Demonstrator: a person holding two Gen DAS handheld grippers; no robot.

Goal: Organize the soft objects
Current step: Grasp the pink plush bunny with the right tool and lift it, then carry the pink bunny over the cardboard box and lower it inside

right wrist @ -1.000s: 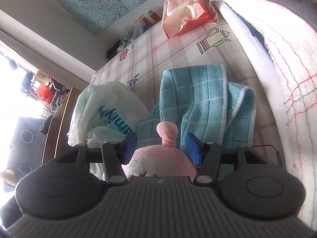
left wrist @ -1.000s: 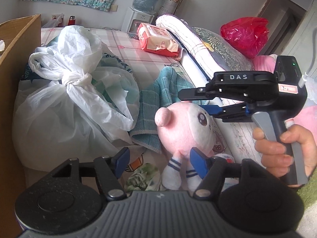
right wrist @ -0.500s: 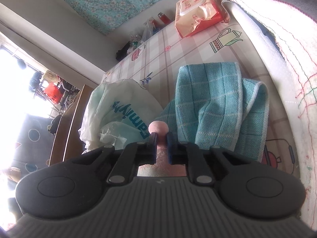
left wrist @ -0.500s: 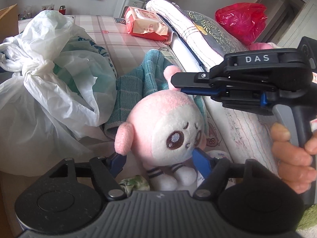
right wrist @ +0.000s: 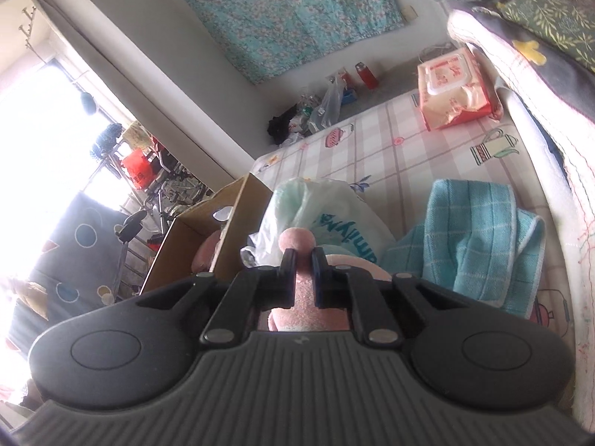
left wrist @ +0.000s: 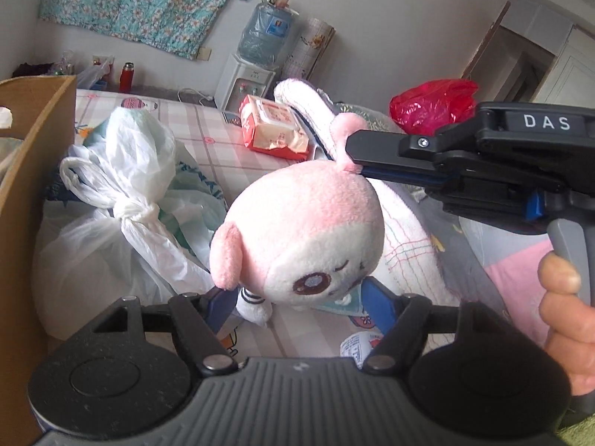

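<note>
Right tool [left wrist: 357,156] clamps one pink plush toy [left wrist: 308,230] by its ear; left tool [left wrist: 297,297] stands apart beneath it.

The left wrist view looks slightly downward over a checked bedsheet [left wrist: 208,126] toward the wall at twelve o'clock, very close to a round pink plush toy [left wrist: 308,230]. The right wrist view, rolled sideways, faces the same bed; both share a red-and-white wipes packet [right wrist: 452,89] and a knotted white plastic bag [left wrist: 126,186].

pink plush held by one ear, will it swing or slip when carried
The plush probably swings: it hangs tilted from one ear pinched in the right tool. Likely light, since that thin ear bears it. Slip seems unlikely; the pile looks grippy.
</note>
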